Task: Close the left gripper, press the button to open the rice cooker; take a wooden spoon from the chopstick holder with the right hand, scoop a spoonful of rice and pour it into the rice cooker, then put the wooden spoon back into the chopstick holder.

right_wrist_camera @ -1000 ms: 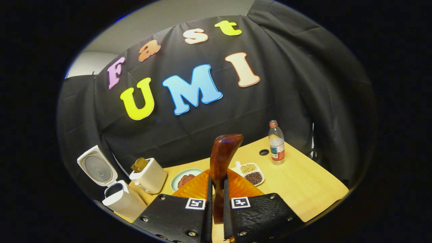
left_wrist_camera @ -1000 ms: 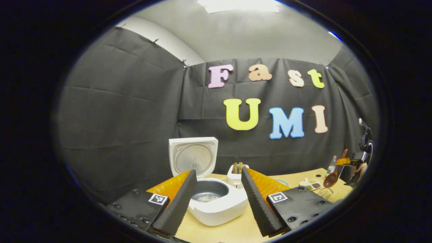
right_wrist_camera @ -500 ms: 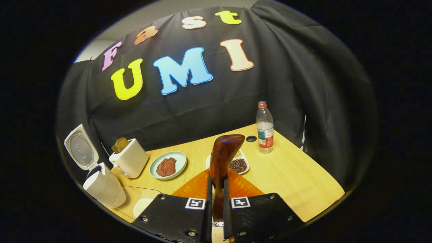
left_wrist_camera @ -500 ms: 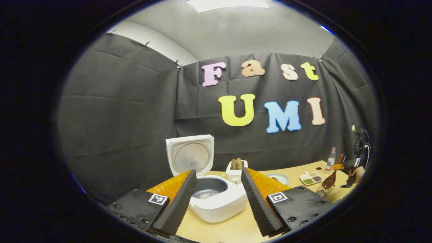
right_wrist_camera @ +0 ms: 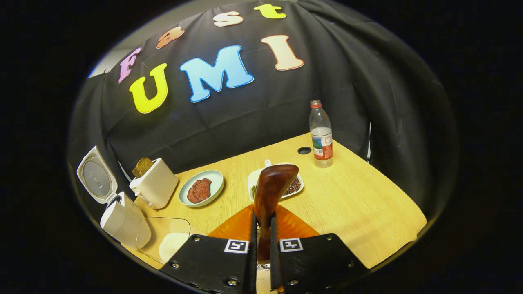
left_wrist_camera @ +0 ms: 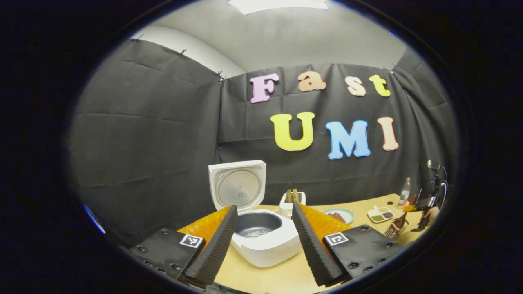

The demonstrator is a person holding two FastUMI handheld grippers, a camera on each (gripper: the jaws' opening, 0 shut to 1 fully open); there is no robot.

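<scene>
The right claw (right_wrist_camera: 261, 241) is gripping the wooden spoon (right_wrist_camera: 269, 192) tightly over the worktop (right_wrist_camera: 359, 204); the left claw (left_wrist_camera: 261, 241) is gaping empty near the open rice cooker (left_wrist_camera: 265, 241).

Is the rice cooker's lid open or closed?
Open. The rice cooker has its lid standing up, and the pot shows inside.

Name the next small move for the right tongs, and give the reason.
Probably lower a little further, then open. The right tongs clamp the wooden spoon, whose end enters the wire chopstick holder; the rice cooker stands open with rice inside.
</scene>
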